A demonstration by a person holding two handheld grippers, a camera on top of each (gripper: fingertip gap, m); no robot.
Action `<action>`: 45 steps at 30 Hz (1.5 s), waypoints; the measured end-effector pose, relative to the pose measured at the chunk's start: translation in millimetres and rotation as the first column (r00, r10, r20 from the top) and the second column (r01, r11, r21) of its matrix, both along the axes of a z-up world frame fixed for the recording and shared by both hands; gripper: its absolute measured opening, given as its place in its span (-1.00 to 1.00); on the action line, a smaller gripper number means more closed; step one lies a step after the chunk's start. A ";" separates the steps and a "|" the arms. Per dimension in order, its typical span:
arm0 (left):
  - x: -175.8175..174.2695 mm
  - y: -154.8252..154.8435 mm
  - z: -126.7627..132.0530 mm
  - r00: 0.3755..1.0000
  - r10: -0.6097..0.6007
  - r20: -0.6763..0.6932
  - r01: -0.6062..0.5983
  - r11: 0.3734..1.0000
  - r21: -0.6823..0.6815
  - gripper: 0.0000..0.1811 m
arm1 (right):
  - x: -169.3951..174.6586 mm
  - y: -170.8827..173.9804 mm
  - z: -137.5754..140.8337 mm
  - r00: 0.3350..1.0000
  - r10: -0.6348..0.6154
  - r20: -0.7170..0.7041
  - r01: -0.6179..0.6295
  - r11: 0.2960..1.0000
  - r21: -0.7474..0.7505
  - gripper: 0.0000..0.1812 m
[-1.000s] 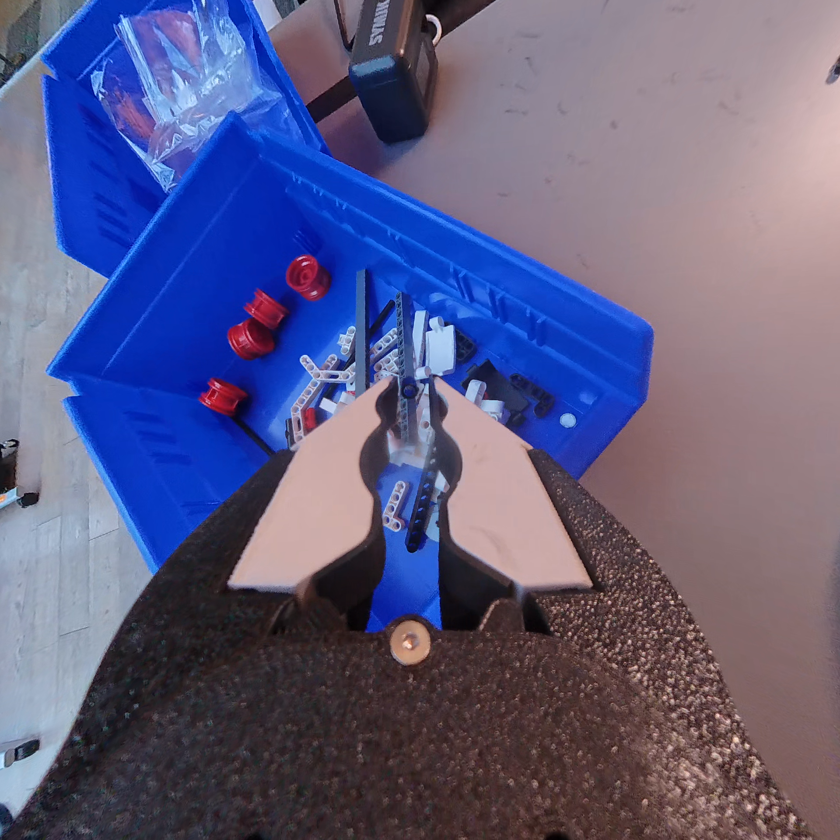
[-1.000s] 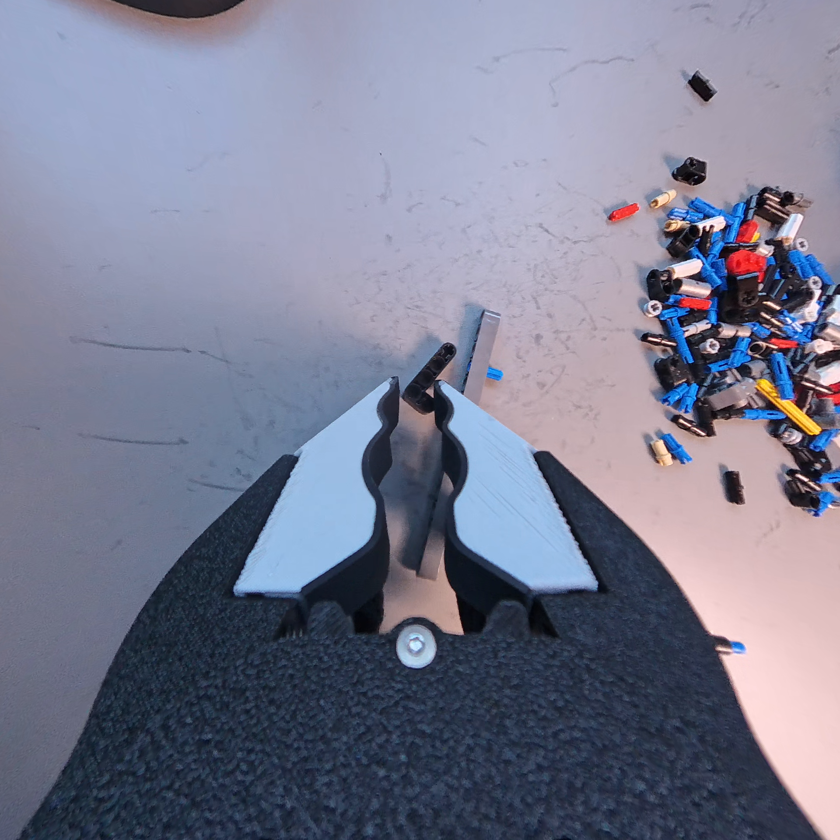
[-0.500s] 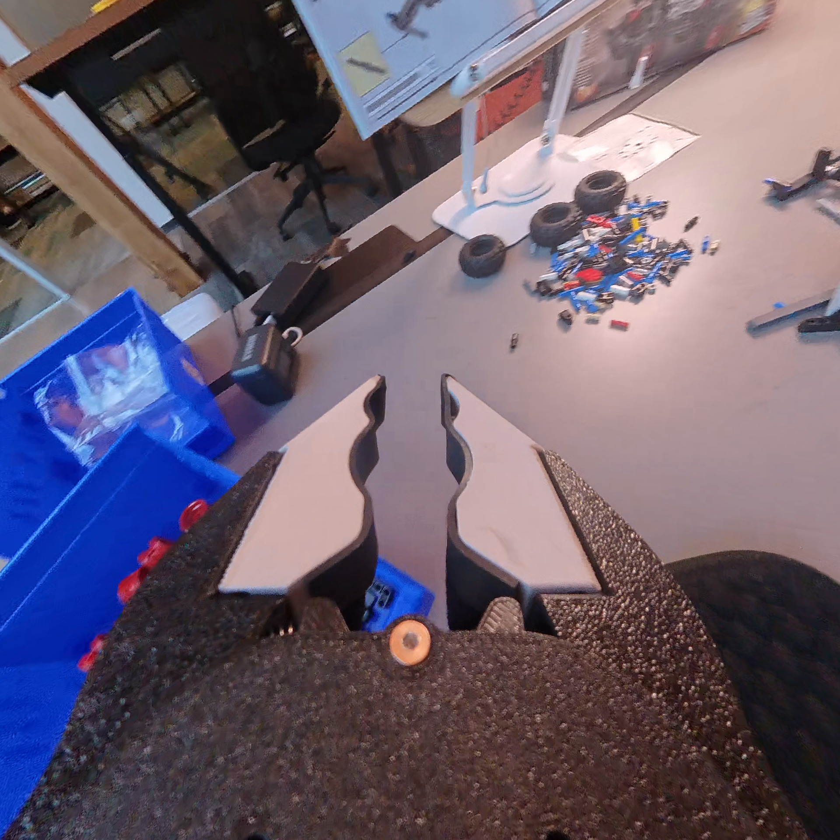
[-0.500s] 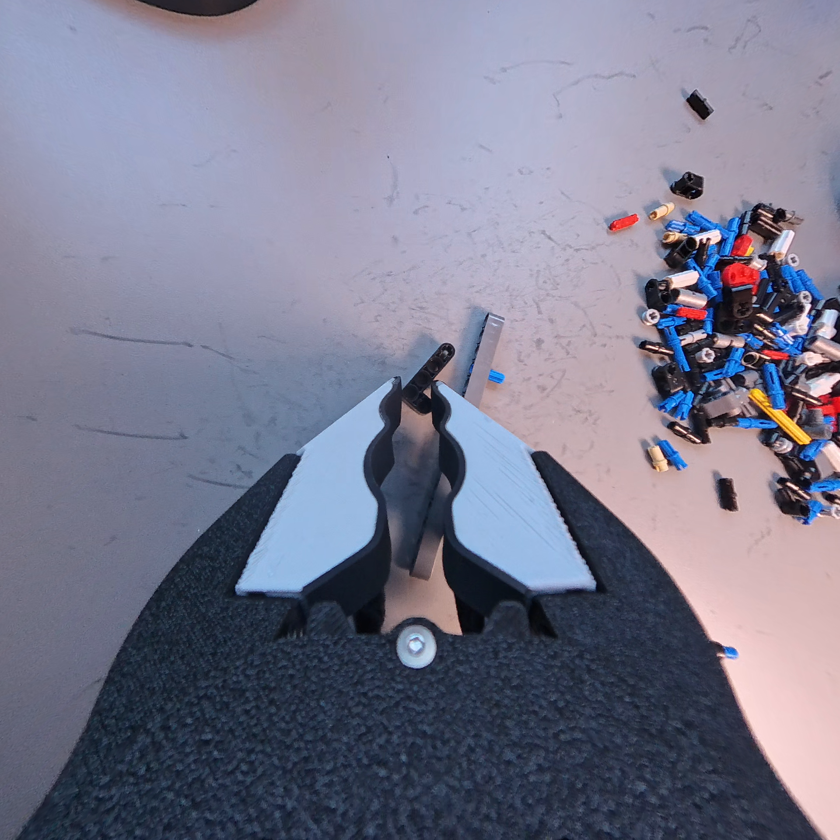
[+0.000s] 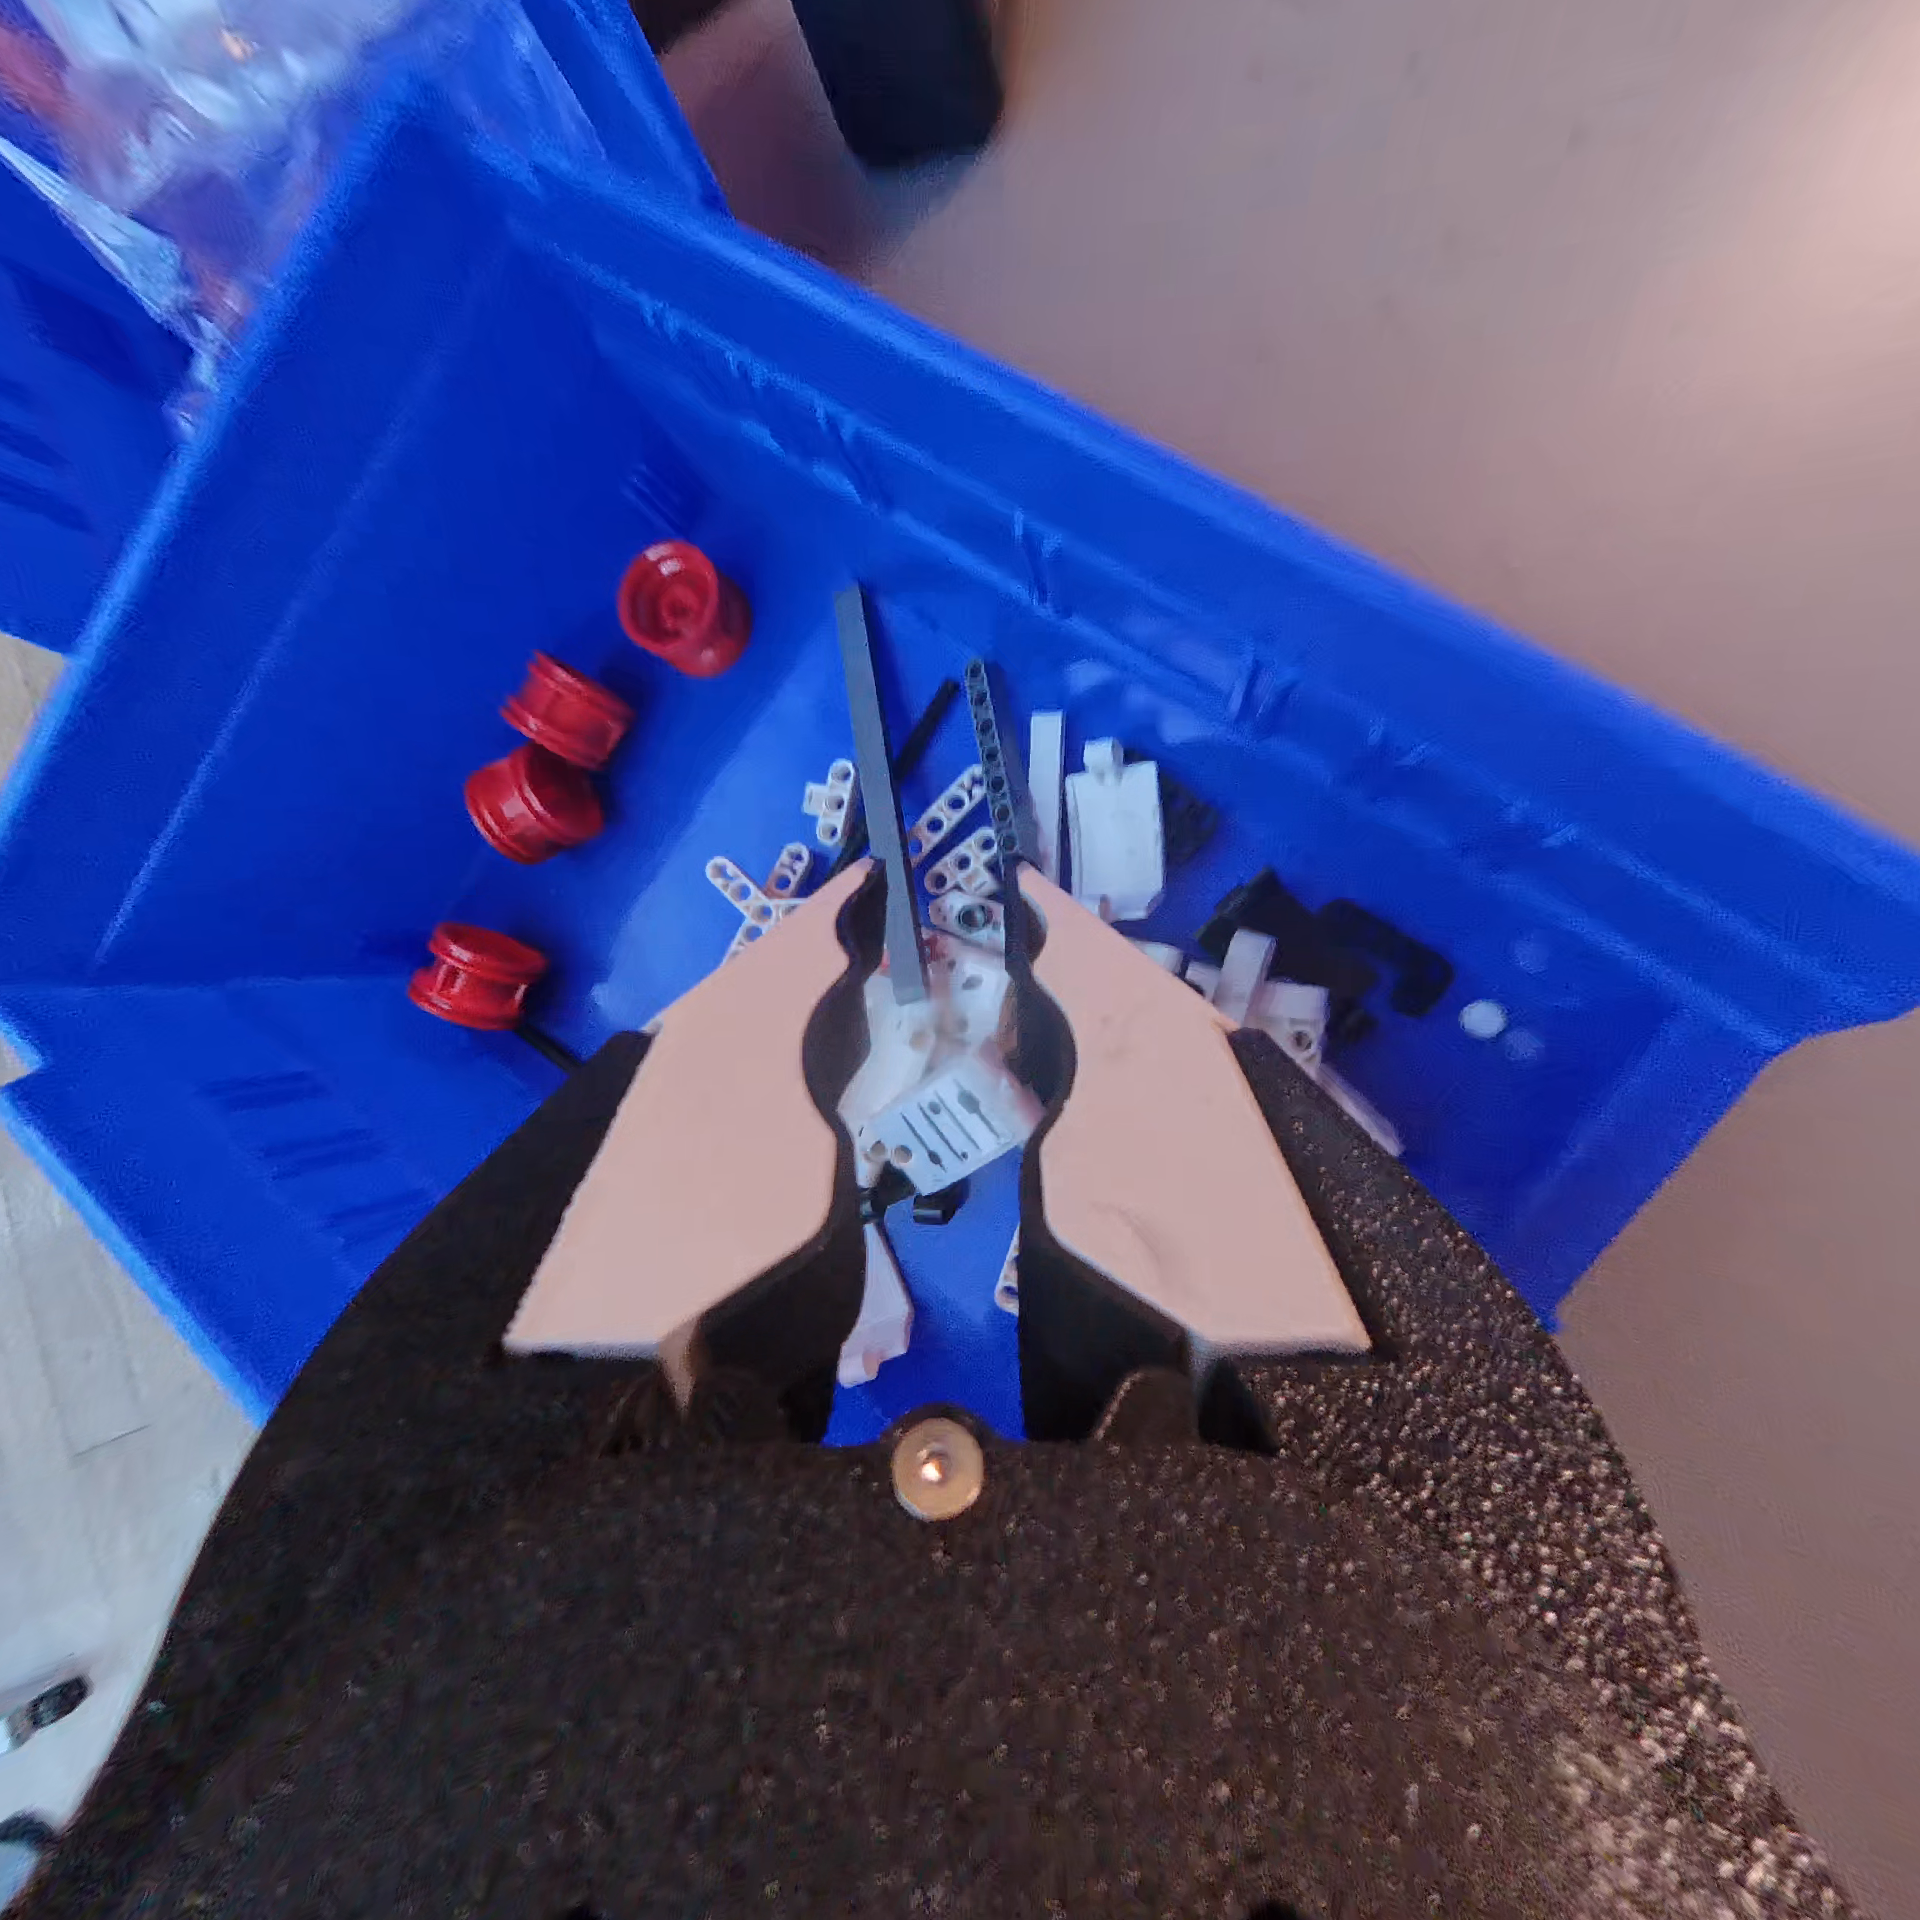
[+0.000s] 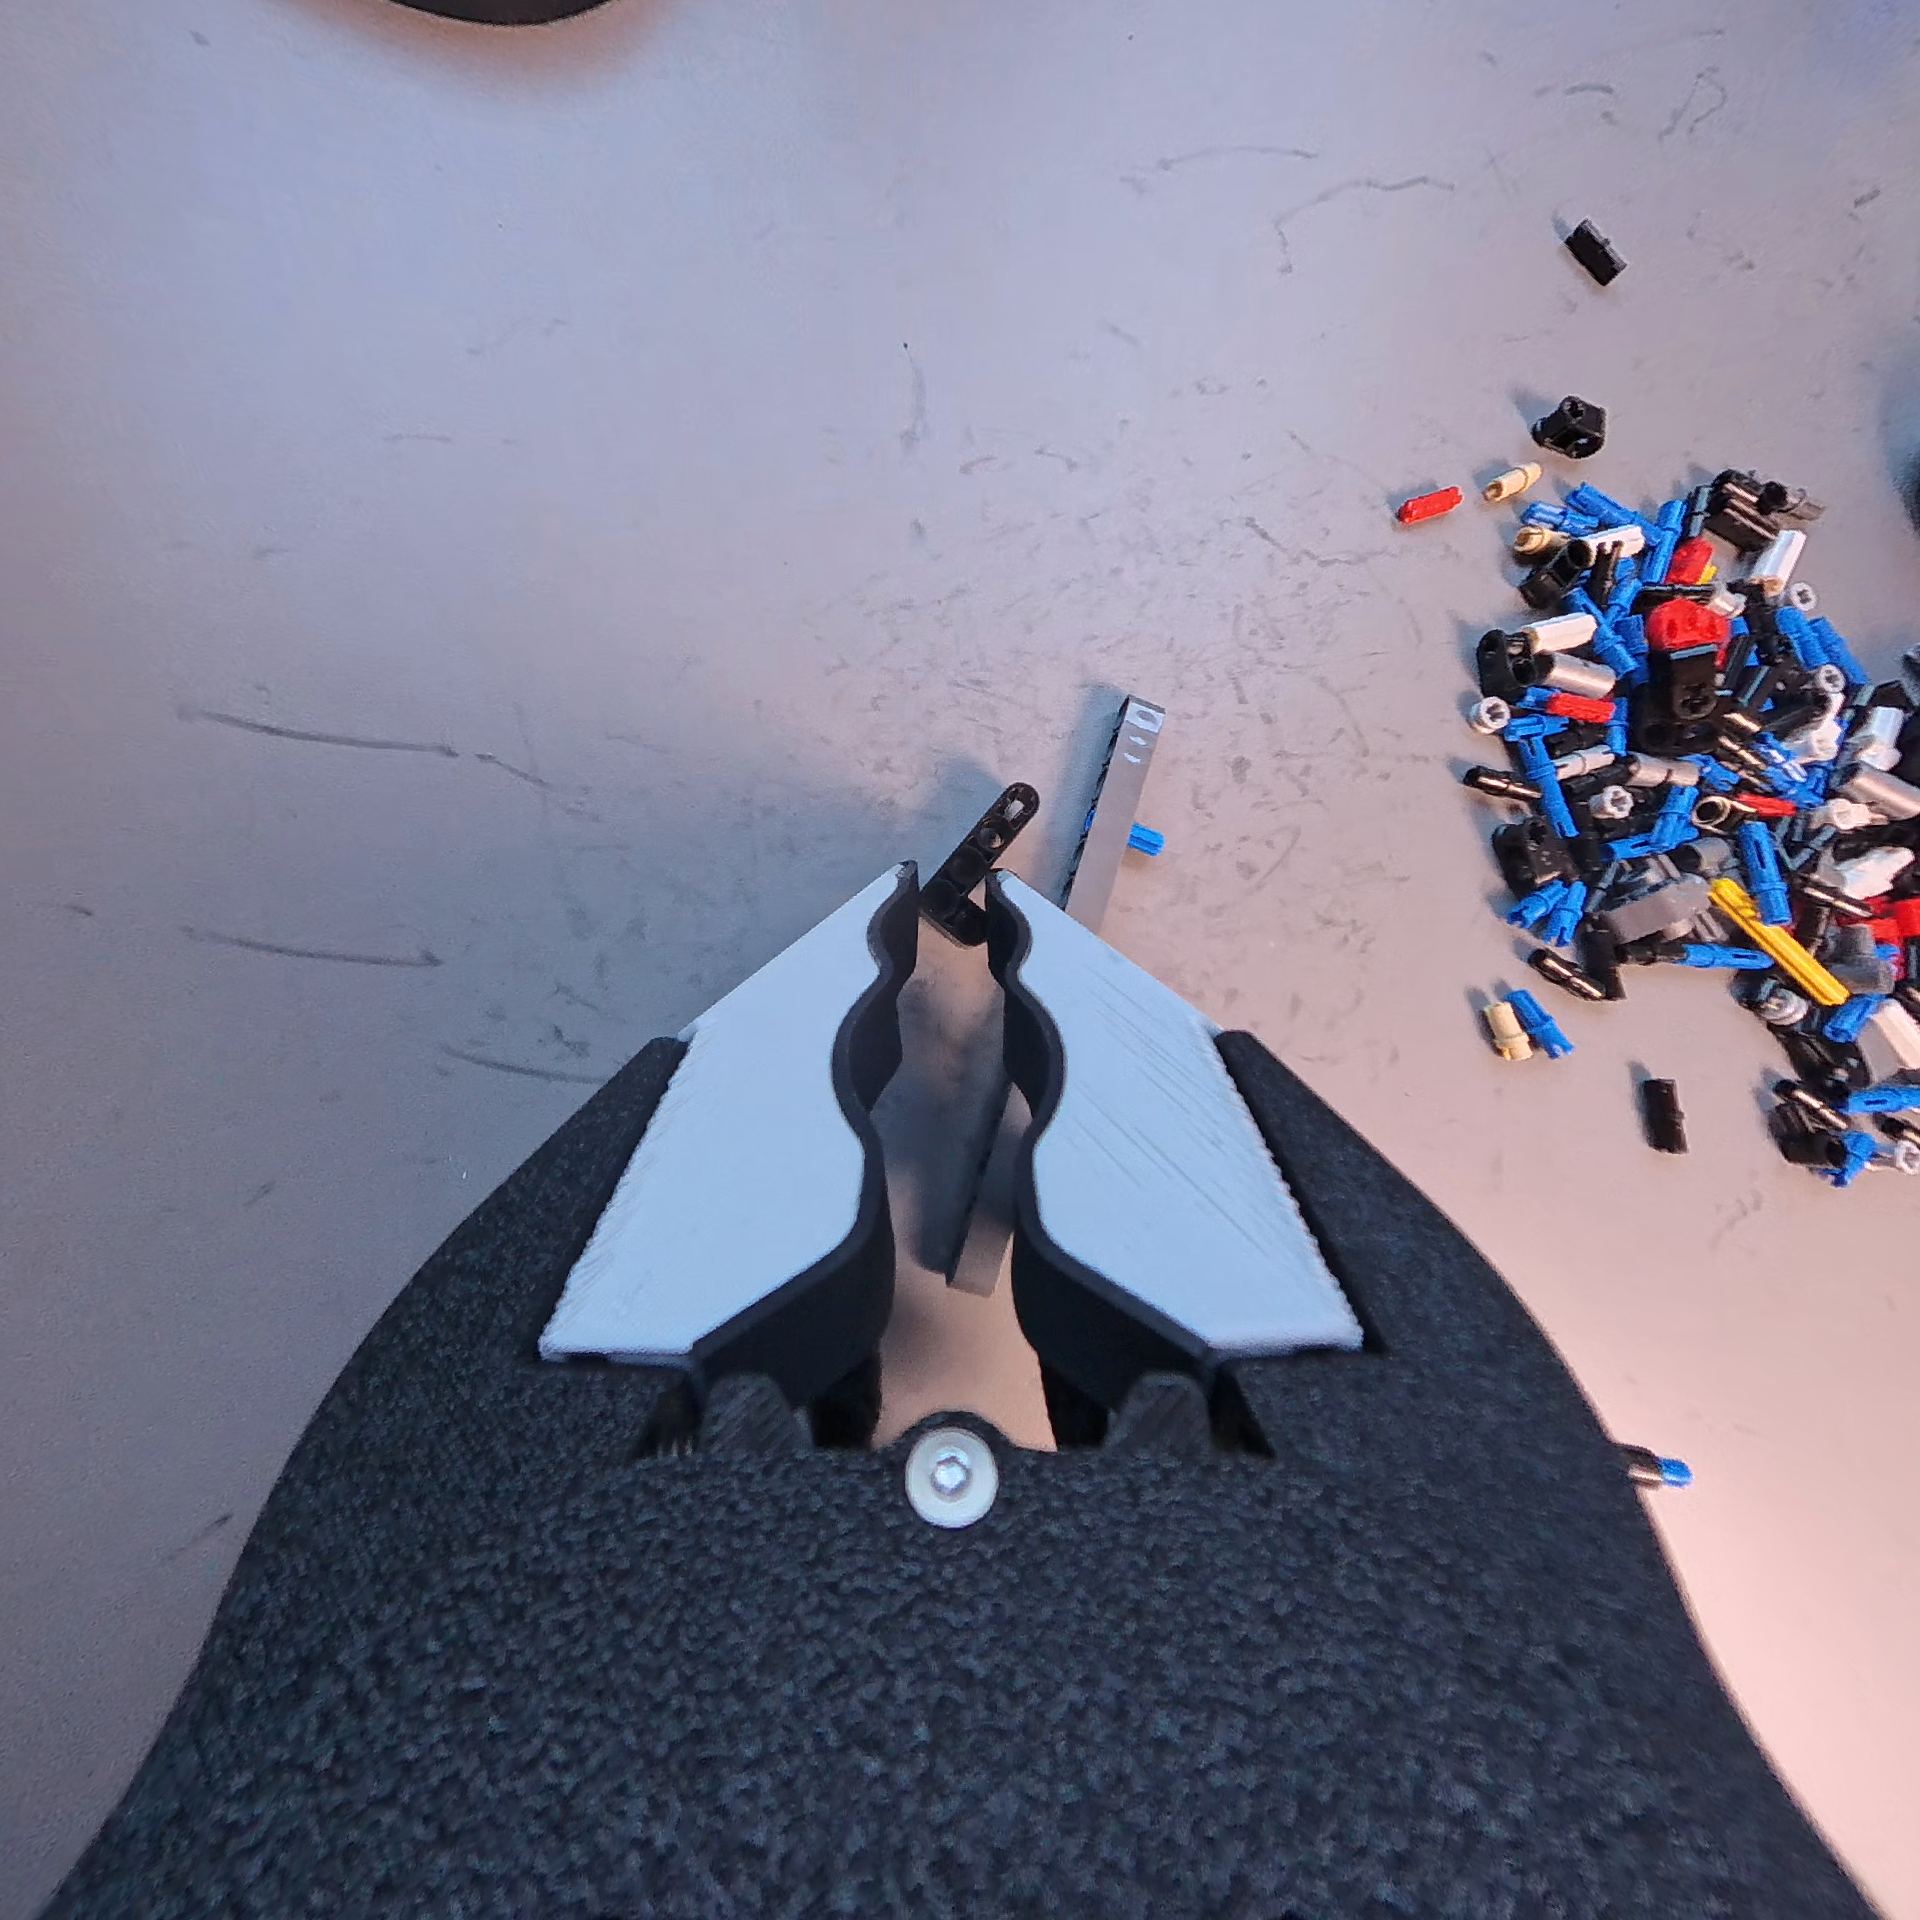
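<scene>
Only the right wrist view shows the right gripper [image 6: 951,883] pinching a small black bent piece [image 6: 979,850] at its tips, just above the grey table [image 6: 520,520]; a long grey beam [image 6: 1117,805] lies just right of that piece, and a pile of small blue, black and red pegs [image 6: 1704,790] sits farther right. Only the left wrist view shows the left gripper [image 5: 943,894], its jaws apart and holding nothing, over the white and black pieces [image 5: 1107,831] inside a blue bin [image 5: 1143,499]. Four red wheel hubs [image 5: 535,805] lie in the bin, left of that heap.
</scene>
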State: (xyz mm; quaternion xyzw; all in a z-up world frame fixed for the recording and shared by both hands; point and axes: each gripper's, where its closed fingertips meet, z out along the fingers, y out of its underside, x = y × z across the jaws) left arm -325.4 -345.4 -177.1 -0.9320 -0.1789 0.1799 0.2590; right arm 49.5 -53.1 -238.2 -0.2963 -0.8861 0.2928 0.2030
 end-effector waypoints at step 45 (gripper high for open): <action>-5.3 -8.5 -53.8 0.921 -0.355 0.161 0.388 0.794 -0.469 -0.96 | 0.1 0.8 -0.2 1.000 -0.009 0.013 0.010 0.997 -0.072 -0.87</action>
